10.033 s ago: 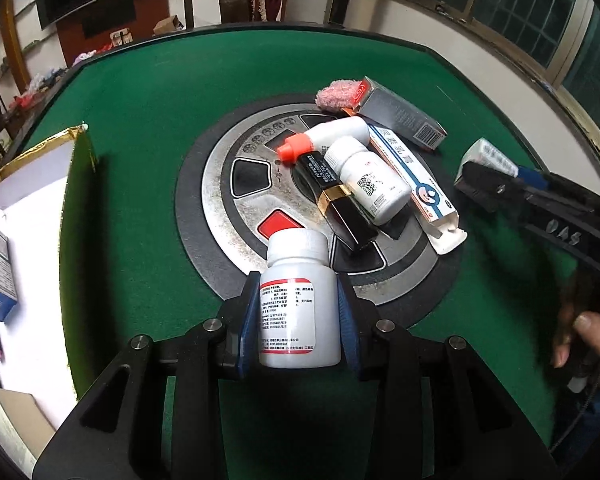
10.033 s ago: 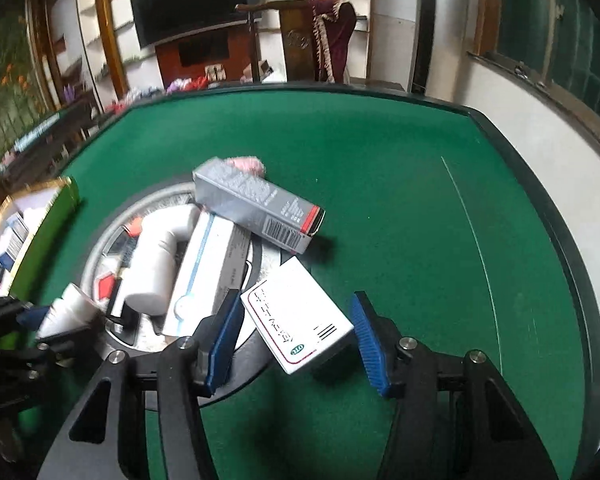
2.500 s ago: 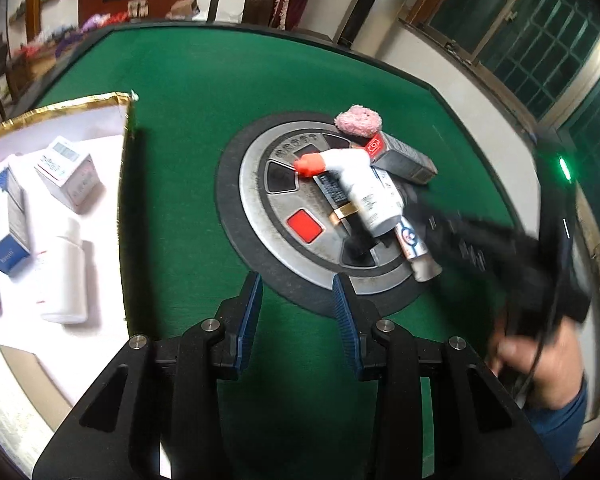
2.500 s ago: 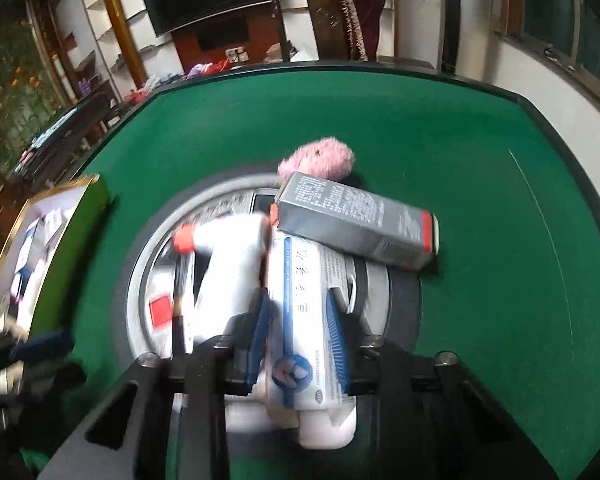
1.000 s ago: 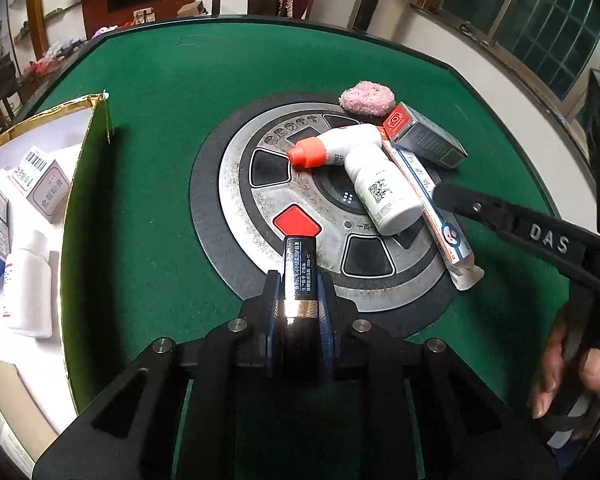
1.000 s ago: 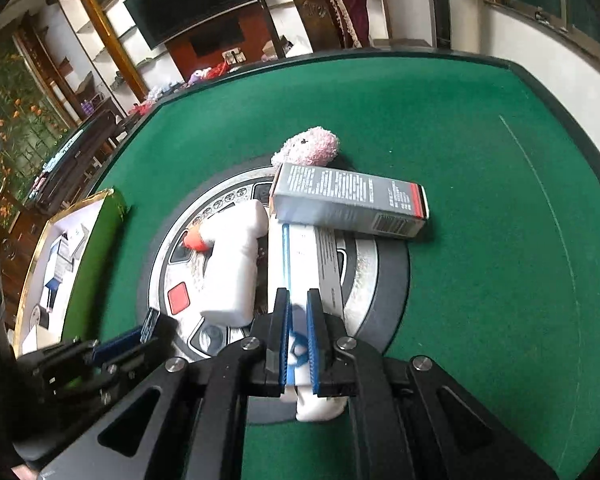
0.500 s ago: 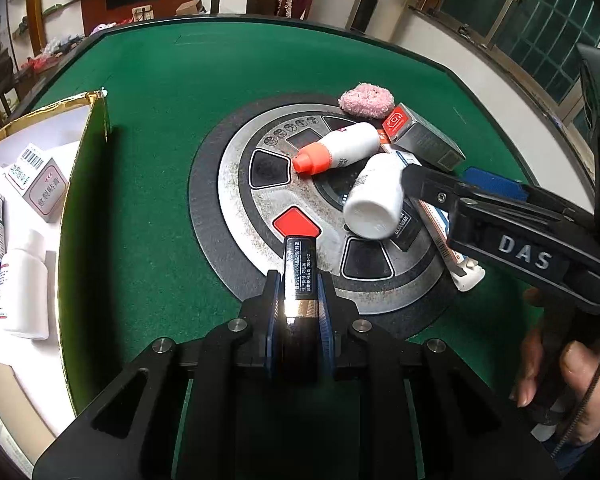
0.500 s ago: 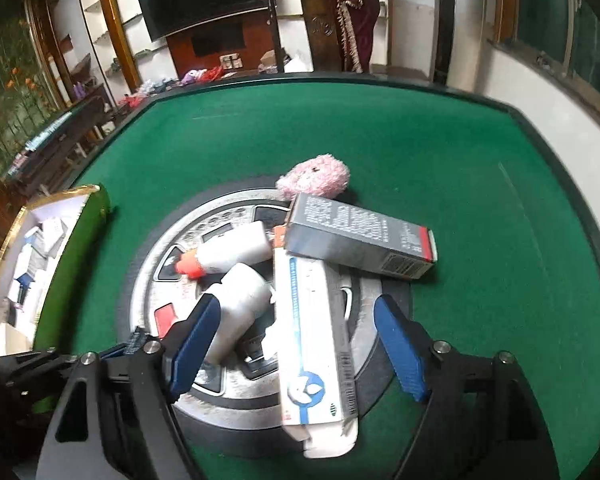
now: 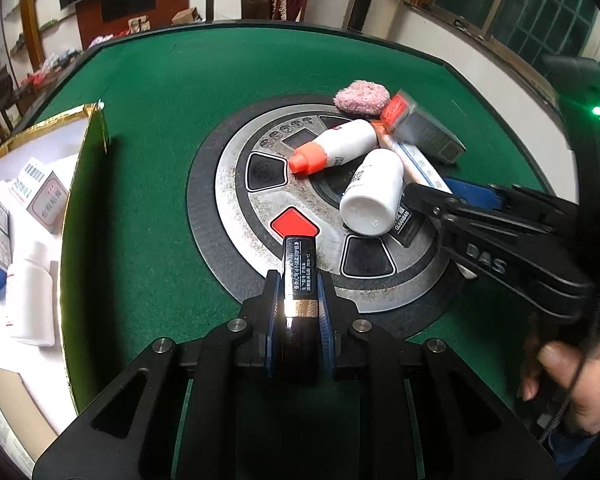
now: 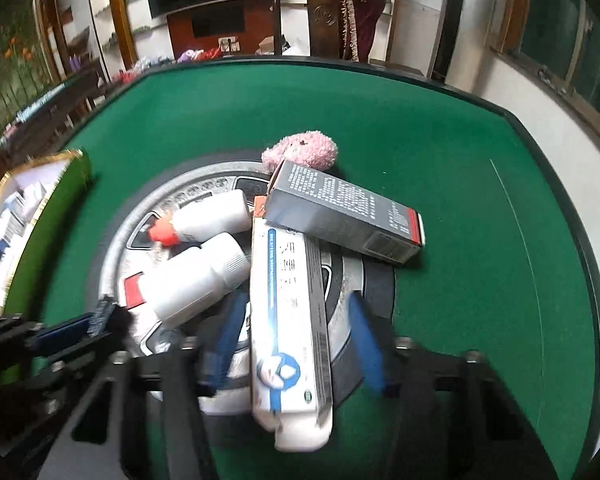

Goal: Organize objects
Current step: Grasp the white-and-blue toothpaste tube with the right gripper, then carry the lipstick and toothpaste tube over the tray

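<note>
Meanwhile the left tongs (image 9: pixel 298 296) are clamping a black tube (image 9: pixel 298 268) just above the desk (image 9: pixel 204 80), likely bound for the white tray (image 9: pixel 76 128) to their left, while the right tongs (image 10: pixel 292 344) are closing around a long blue-and-white box (image 10: pixel 290 312) lying between the still-parted pads.
</note>
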